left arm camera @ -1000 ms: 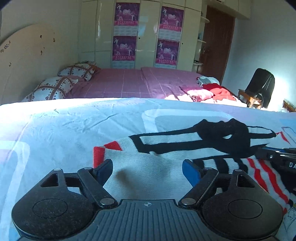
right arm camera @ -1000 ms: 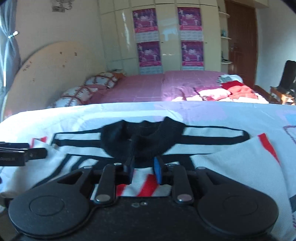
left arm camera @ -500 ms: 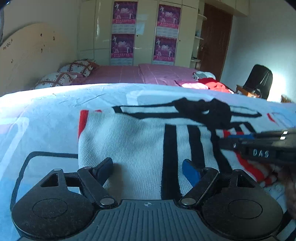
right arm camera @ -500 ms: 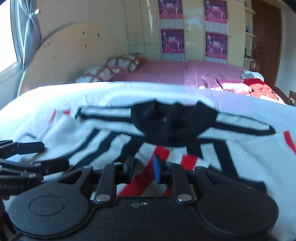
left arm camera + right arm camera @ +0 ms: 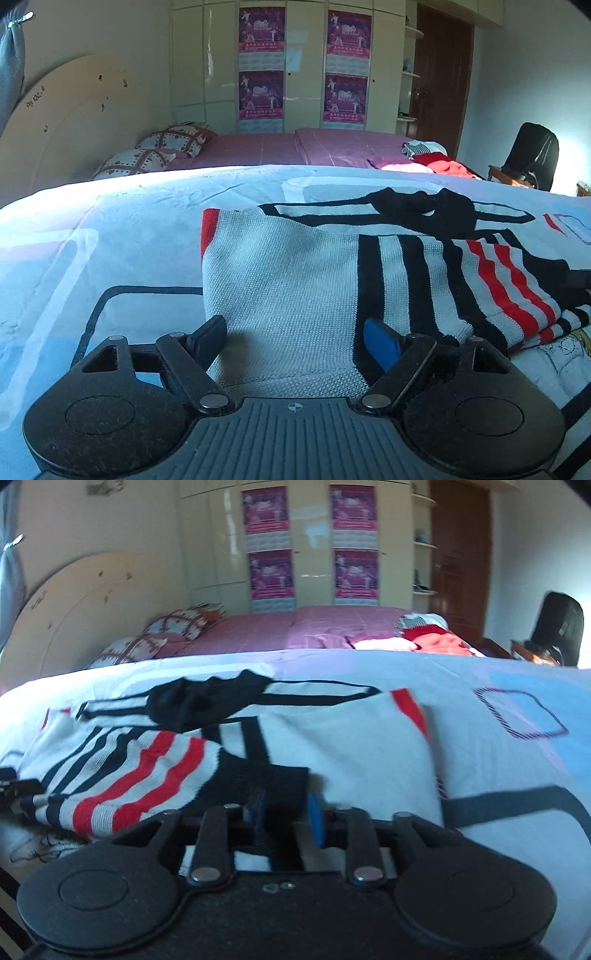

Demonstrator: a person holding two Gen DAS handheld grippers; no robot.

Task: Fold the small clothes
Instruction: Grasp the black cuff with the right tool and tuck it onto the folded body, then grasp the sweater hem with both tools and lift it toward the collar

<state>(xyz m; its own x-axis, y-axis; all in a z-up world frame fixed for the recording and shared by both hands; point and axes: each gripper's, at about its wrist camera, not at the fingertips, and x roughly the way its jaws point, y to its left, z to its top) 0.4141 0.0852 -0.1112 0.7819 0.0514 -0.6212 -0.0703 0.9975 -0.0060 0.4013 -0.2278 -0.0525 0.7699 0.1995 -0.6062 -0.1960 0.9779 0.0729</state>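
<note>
Seeing the striped sweater [image 5: 295, 280] spread flat on the bed's blue-and-white cover [image 5: 110, 236], black collar [image 5: 424, 210] at the sweater's far edge. Our left tool [image 5: 295, 336] hangs over the sweater's near hem, fingers spread wide, the white knit between them and not pinched. Our right tool [image 5: 284, 812] has its fingers nearly closed; a black band of the sweater's folded-over sleeve [image 5: 266, 775] sits in the narrow gap, so we read it as gripping the cloth. The sleeve's red and black stripes [image 5: 140, 771] run left of that tool, lying on top of the sweater body. Beyond the sweater: pink bedsheet [image 5: 280, 147], patterned pillows [image 5: 162, 147], a pile of red clothes [image 5: 436, 638] to the right of the pink sheet.
</note>
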